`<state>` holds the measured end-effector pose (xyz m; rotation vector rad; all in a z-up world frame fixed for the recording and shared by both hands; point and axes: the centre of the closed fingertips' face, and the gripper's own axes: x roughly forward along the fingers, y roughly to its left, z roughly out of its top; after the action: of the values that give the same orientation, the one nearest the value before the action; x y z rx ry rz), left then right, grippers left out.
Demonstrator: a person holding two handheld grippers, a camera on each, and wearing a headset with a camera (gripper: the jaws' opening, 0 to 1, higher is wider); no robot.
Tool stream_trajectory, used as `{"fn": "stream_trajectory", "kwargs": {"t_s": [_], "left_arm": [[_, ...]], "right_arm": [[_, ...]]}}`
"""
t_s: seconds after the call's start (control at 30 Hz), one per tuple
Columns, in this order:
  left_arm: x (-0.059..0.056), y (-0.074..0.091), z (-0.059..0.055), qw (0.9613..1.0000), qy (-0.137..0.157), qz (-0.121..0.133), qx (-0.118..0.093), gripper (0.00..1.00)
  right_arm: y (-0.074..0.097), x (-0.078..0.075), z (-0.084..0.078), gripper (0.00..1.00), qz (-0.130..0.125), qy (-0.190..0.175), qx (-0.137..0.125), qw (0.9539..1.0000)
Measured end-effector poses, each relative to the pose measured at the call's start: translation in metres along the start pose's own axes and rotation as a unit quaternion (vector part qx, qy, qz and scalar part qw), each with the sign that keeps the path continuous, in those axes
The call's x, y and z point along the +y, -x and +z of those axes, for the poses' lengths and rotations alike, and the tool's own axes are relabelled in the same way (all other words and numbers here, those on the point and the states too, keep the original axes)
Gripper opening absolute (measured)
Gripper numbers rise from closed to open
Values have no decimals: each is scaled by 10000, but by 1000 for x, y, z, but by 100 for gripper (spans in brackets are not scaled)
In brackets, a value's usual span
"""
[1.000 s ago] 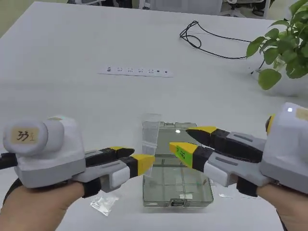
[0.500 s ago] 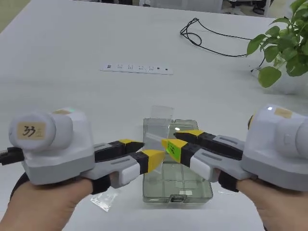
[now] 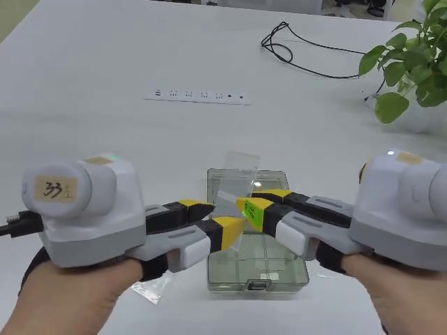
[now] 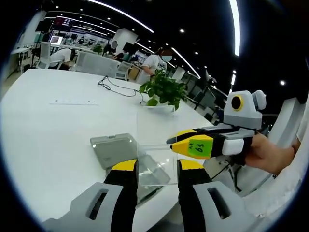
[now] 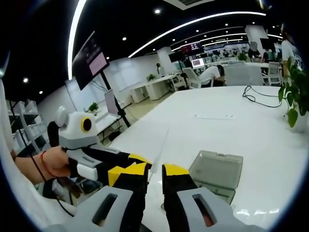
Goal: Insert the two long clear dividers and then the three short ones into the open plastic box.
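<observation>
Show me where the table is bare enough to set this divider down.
Widest bare stretch: the table between the power strip and the plastic box. Also bare: left of the strip, and between box and plant. Crowded: over the box, where left gripper and right gripper meet at the clear divider; a small bag lies near-left of the box.

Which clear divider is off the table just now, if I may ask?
The tilted divider held up above the plastic box; the other divider lies flat on the table.
</observation>
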<state>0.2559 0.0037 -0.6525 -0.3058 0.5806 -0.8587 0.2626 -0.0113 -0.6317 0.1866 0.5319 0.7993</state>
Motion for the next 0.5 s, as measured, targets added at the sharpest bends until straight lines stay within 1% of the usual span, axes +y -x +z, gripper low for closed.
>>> {"fn": "stream_trajectory", "kwargs": {"t_s": [0.07,0.17,0.27,0.33,0.4,0.43,0.5], "left_arm": [[0,0,0,10000,-23,5,7,30],[-1,0,0,10000,-34,1,8,30],[-1,-1,0,10000,-84,22,27,30],[-2,-1,1,10000,-91,7,-14,30],[-3,-2,2,10000,-76,-1,-33,30],[-5,-3,3,9999,-131,-40,-51,31],[-6,-4,2,9998,-165,-69,-13,32]], "right_arm": [[0,0,-1,13,-3,-60,7,10000],[0,1,-1,8,25,-167,-25,9999],[0,1,-2,8,-42,-242,-35,9997],[1,1,0,7,-75,-487,-100,9987],[1,0,0,7,-95,-520,-99,9986],[2,-1,2,6,-123,-552,-135,9983],[2,-2,3,6,-131,-593,-147,9980]]}}
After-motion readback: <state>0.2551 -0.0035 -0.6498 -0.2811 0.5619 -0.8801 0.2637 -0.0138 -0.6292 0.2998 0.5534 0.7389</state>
